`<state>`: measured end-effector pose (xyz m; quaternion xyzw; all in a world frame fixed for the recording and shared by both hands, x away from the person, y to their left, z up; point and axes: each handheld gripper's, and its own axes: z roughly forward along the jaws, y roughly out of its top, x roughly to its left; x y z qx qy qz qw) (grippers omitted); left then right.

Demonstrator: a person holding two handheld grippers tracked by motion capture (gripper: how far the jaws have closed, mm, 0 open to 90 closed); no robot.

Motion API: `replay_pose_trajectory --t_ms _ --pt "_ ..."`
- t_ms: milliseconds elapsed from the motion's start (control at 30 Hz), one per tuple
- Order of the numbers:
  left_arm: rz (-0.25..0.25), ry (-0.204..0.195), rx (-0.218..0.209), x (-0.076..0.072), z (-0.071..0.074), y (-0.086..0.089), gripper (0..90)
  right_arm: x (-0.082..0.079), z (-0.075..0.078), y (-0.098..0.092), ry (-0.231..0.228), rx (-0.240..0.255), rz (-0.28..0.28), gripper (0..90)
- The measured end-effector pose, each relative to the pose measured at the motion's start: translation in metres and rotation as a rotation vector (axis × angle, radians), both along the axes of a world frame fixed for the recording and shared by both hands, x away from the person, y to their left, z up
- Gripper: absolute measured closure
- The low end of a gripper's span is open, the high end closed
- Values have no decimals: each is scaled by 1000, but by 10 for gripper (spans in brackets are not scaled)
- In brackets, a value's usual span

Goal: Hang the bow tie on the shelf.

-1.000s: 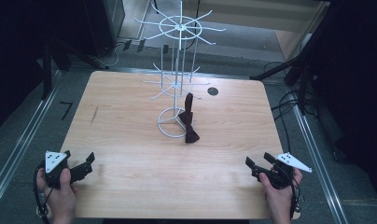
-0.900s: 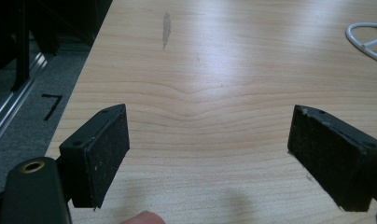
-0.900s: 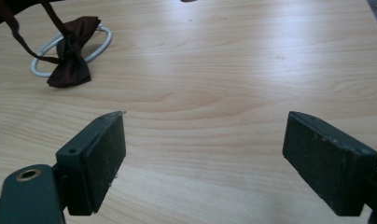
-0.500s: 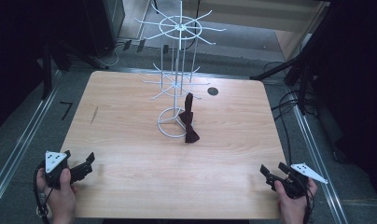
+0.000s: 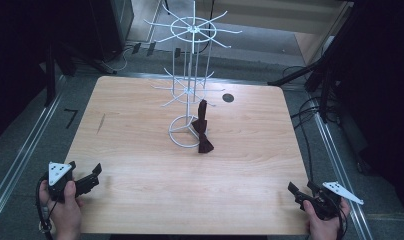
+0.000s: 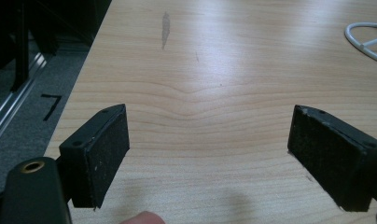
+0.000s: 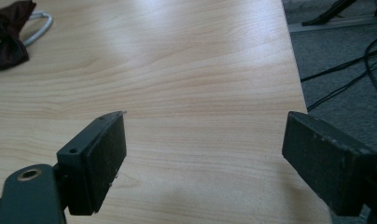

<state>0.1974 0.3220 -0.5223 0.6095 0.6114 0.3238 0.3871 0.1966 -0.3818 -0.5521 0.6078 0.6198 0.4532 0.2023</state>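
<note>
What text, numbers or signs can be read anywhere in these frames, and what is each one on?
"7": a single black mark shaped like the digit 7, on the grey floor beside the left edge of the wooden table; it also shows in the left gripper view.
No other readable text: the white wire rack, the dark bow tie, the left gripper and the right gripper carry no legible label.

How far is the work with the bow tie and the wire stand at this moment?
Nothing looks done yet. The dark bow tie leans against the base ring of the white wire stand, and none of the stand's hooks carries anything. Nothing is in hand: the left tongs and right tongs are open and empty, near the table's front corners. Whatever the bow tie needs, possibly hanging, is left.
</note>
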Motion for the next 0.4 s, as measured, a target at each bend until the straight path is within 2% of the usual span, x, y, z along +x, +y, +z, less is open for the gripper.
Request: replay_pose_trajectory --t_ms 33,133,267,400 --pt "-1 0 2 0 0 0 132 0 0 -1 0 16 -9 151" --pt "-1 0 2 0 0 0 132 -1 -1 0 0 21 -21 159" --pt "-3 8 4 1 0 0 132 0 -1 4 -4 -12 -4 159" --pt "-1 1 -4 0 0 0 132 0 -1 4 0 -14 -12 159"
